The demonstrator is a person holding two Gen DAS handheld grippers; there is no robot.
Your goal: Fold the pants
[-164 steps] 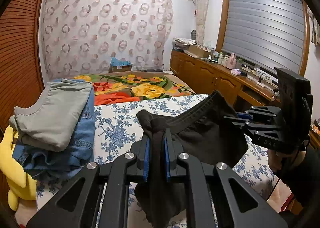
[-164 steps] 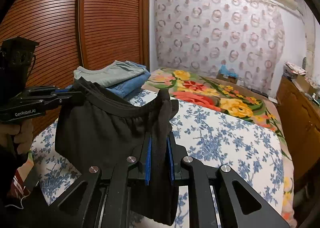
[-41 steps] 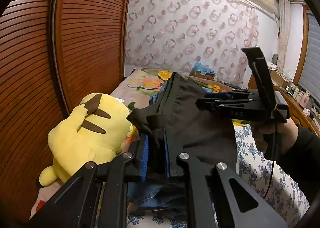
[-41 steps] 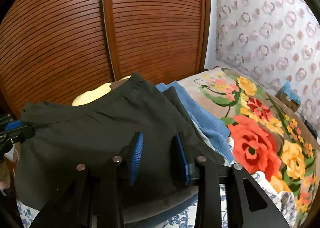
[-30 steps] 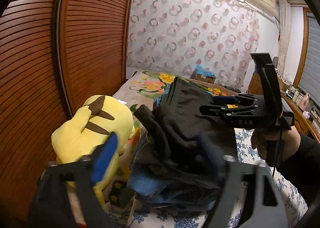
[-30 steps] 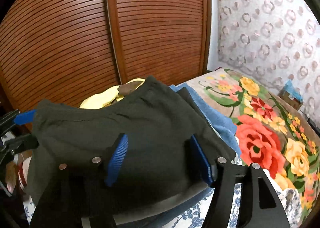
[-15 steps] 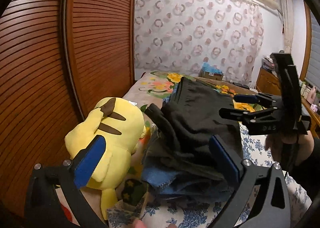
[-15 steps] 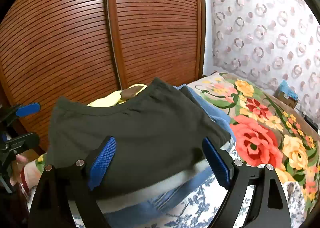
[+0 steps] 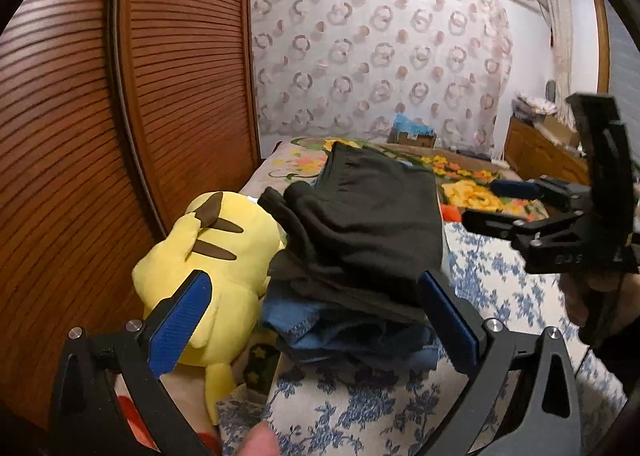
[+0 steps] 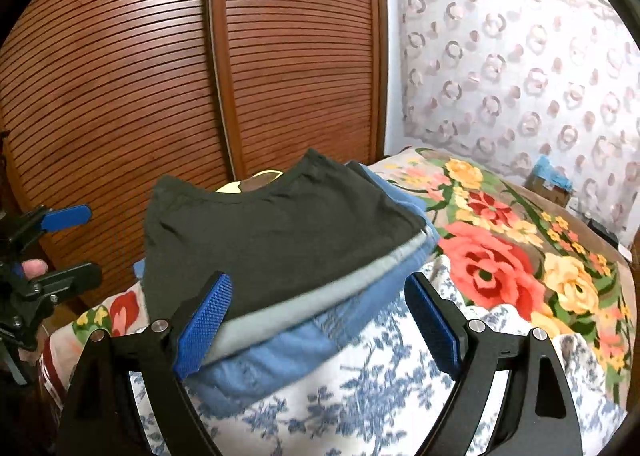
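The folded black pants (image 9: 368, 211) lie on top of a stack of folded clothes, over a grey garment (image 10: 320, 296) and blue jeans (image 9: 344, 332). They also show in the right wrist view (image 10: 272, 240). My left gripper (image 9: 316, 320) is open and empty, just in front of the stack. My right gripper (image 10: 316, 320) is open and empty at the stack's near side; it also shows in the left wrist view (image 9: 508, 203), to the right of the pants.
A yellow plush toy (image 9: 212, 268) lies left of the stack against the brown slatted wardrobe doors (image 9: 100, 135). The bed has a blue floral sheet (image 9: 508, 296) and a bright flowered blanket (image 10: 504, 256). A wooden cabinet (image 9: 540, 155) stands at the far right.
Both grippers opened, let go of the black pants on the stack and drew back from them. The pants now rest flat on the pile.
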